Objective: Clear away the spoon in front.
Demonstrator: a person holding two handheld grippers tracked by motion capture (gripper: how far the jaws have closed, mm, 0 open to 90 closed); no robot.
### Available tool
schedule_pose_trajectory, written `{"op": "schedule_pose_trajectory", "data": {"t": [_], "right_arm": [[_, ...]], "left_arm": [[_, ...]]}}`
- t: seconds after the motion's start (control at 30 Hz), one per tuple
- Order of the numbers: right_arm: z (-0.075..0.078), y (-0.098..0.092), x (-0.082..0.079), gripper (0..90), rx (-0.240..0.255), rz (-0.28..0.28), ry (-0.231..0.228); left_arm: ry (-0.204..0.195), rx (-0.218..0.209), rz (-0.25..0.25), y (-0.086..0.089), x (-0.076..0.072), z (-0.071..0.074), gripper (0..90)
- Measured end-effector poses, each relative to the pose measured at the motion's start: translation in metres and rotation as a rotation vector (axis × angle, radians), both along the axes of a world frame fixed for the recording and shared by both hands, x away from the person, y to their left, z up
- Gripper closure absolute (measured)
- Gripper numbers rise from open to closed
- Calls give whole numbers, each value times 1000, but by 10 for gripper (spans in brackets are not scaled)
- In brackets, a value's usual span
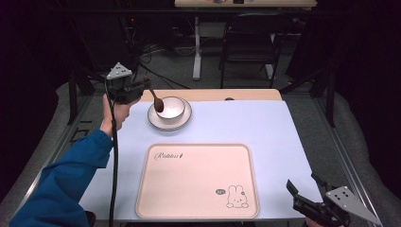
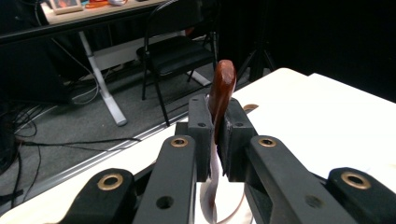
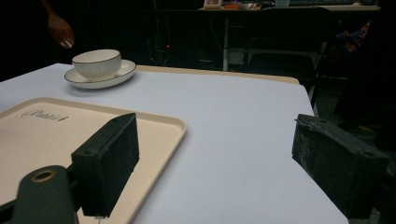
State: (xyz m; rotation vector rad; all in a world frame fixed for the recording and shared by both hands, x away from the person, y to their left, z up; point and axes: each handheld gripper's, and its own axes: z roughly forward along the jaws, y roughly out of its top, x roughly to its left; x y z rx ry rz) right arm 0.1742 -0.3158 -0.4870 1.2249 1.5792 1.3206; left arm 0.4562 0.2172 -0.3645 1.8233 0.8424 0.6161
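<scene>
A dark brown wooden spoon [image 1: 156, 100] is held by its handle between the closed jaws of the left gripper [image 1: 142, 87], seen at about eleven o'clock of the table in the high view. The spoon's long axis slants from the jaws down toward four o'clock, so its bowl hangs over the near-left rim of the small white ceramic bowl [image 1: 170, 109], which stands on a white saucer [image 1: 185, 121]; whether the spoon tip touches the bowl cannot be told. In the left gripper view the handle [image 2: 221, 88] is seen pinched upright between the pads, its lower part blurred and cut off. The right gripper [image 1: 309, 187] rests at five o'clock with jaws wide and nothing between them, well apart from the bowl. The beige rectangular plastic tray [image 1: 198, 179] lies bare between them. The left hand is the nearer.
</scene>
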Motion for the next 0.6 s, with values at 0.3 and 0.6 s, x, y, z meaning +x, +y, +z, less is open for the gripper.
{"op": "schedule_pose_trajectory", "data": {"t": [0.3,0.6], "right_arm": [[0,0,0,138,0,-1,1],[0,0,0,138,0,-2,3]], "left_arm": [[16,20,-50,8,-18,7,847],[40,34,-101,14,-34,11,847]]}}
